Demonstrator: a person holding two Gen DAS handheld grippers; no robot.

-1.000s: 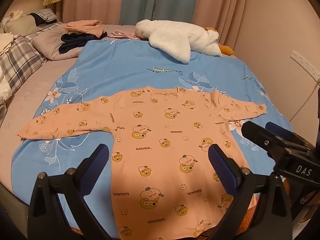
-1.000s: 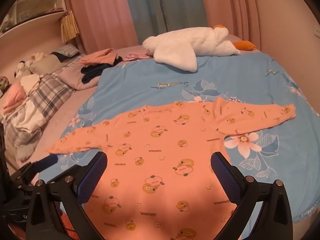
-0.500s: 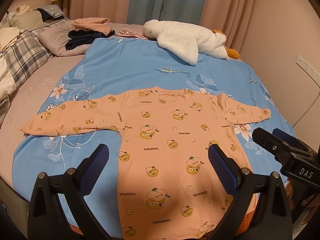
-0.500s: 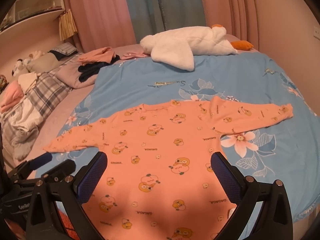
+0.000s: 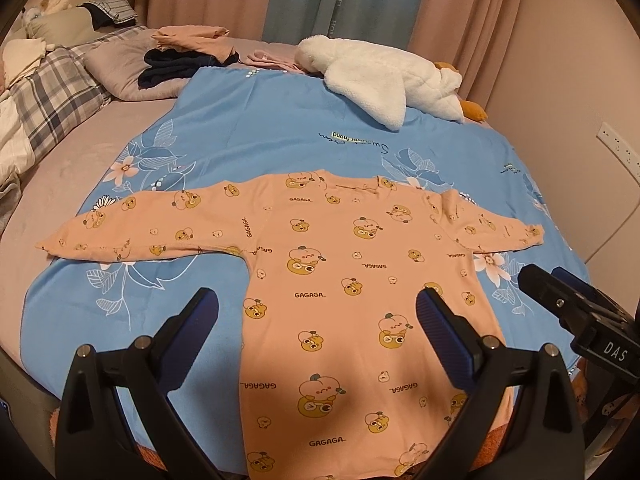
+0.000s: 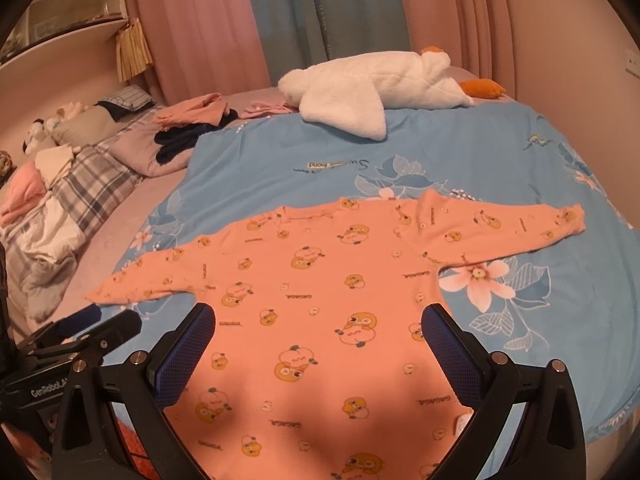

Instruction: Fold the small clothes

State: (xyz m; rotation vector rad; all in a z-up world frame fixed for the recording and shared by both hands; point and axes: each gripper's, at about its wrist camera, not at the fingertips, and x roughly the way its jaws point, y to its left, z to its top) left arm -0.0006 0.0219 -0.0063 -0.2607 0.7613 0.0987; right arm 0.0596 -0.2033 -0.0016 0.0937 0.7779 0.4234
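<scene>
A small peach long-sleeved top (image 5: 340,272) printed with cartoon chicks lies flat on a blue floral sheet (image 5: 256,120), both sleeves spread sideways, hem toward me. The same top (image 6: 320,288) fills the middle of the right wrist view. My left gripper (image 5: 318,312) hovers open above the lower body of the top, holding nothing. My right gripper (image 6: 318,332) is also open and empty over the top's lower part. The right gripper's body (image 5: 580,312) shows at the right edge of the left wrist view, and the left gripper's body (image 6: 80,336) at the lower left of the right wrist view.
A white plush goose (image 5: 384,76) lies at the far side of the sheet. Folded pink and dark clothes (image 5: 188,52) sit on a grey pillow at the back left. Plaid bedding (image 6: 76,196) is heaped along the left. Curtains hang behind; a wall with an outlet (image 5: 618,148) is on the right.
Both grippers have drawn back and risen slightly, so the top sits lower and smaller in view. Their jaws stay open. The top has not moved.
</scene>
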